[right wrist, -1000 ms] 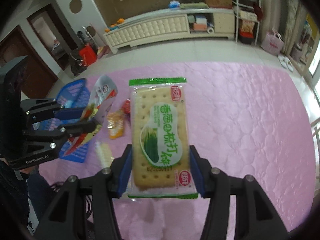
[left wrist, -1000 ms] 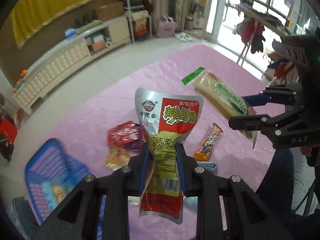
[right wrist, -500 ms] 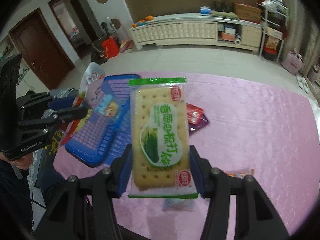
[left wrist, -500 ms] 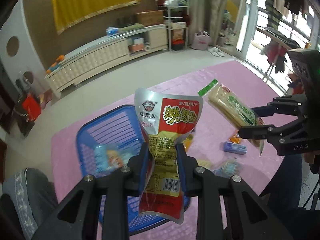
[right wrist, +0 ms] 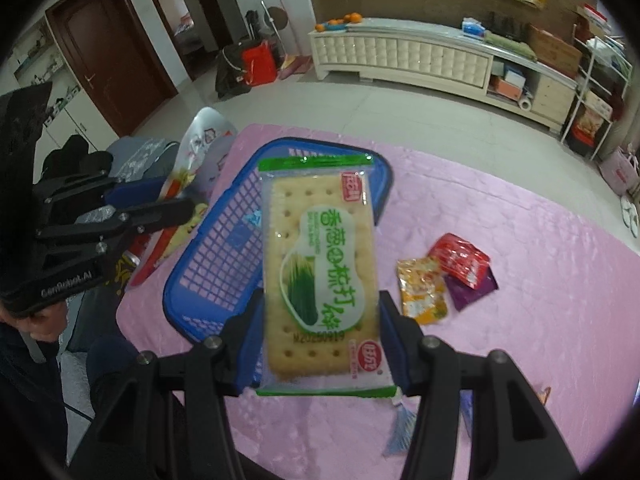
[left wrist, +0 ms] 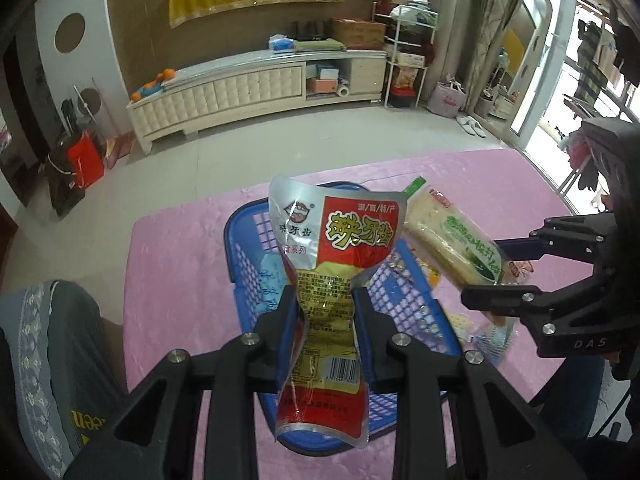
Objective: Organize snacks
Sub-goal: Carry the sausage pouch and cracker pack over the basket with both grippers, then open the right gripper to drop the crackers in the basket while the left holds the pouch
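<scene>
- Pink quilted cloth covers the tabletop (right wrist: 500, 208), with a living room behind: a long white cabinet, a brown door, a yellow hanging.
- Left gripper (left wrist: 324, 300) is clenched on the pinched waist of a red-and-silver snack pouch (left wrist: 336, 240), jaws narrow, the pouch standing upright above the blue basket (right wrist: 216, 264).
- Right gripper (right wrist: 320, 320) grasps a green-edged cracker pack (right wrist: 320, 264) by its two long sides, jaws about halfway apart, the pack flat and facing the camera, also over the basket.
- Basket sits near the tabletop's left edge as the right wrist sees it; a small pale-blue packet already lies inside.
- Loose on the cloth, well to the basket's right: an orange packet (right wrist: 422, 292), a red packet (right wrist: 460, 258) overlapping a purple one, and small wrappers near the front edge.
- Judgement: the step is dropping both snacks in. Do it well by lowering each over the open middle of the basket, away from the rim, releasing one at a time so the two grippers, now close together, do not knock.
</scene>
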Motion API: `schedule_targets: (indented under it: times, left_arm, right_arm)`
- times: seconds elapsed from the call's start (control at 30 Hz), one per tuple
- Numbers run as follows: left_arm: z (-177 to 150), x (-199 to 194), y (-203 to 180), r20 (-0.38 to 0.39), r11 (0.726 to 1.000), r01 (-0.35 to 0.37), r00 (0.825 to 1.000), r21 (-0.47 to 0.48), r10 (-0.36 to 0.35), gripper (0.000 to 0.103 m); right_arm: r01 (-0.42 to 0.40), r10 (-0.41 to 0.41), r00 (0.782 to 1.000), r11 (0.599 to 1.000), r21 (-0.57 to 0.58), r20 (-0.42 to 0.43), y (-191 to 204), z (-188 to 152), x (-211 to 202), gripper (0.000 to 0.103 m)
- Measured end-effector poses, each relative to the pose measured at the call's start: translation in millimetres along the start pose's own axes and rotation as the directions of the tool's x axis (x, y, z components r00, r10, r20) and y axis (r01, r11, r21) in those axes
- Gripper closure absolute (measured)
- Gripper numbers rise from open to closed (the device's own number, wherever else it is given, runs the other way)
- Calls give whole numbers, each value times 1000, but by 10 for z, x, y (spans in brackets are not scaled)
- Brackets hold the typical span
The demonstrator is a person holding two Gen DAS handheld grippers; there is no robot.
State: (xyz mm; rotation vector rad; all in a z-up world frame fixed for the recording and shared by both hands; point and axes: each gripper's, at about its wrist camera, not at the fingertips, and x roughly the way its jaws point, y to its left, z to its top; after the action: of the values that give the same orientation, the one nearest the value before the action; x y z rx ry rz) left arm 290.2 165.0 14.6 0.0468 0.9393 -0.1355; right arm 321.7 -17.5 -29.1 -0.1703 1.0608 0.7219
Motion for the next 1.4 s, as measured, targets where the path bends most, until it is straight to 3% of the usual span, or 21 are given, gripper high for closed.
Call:
schedule_targets:
  times: [0.27, 0.93, 1.03, 1.1, 1.13, 1.23, 1.4]
  left_arm:
    - [27, 175, 248, -30, 993, 17, 999, -119, -21, 77]
    - [227, 720, 340, -94, 989, 26, 995, -146, -40, 76]
    - [248, 770, 353, -98, 988, 29, 994, -154, -45, 76]
    - [254, 788, 351, -98, 987, 29, 994, -157, -45, 76]
    - [248, 793, 351, -99, 987, 32, 994, -158, -48, 76]
    - [240, 804, 324, -104, 988, 37, 993, -153, -53, 76]
    - [237, 822, 245, -118, 989, 36, 992, -143, -53, 76]
  right_arm:
    - [-7, 9, 998, 999, 36, -65, 105, 222, 357, 45]
    - [101, -94, 988, 993, 55, -123, 94, 527, 843, 45]
    - [114, -109, 986, 993, 29, -126, 133, 561, 866, 35]
    - [144, -141, 984, 989, 21, -105, 147, 571, 832, 20]
    - [168, -166, 983, 986, 14, -84, 148, 575, 807, 18]
    - [203, -203, 978, 979, 4, -46, 112, 567, 730, 16]
    - [191, -188, 980, 981, 43, -58, -48, 485, 677, 16]
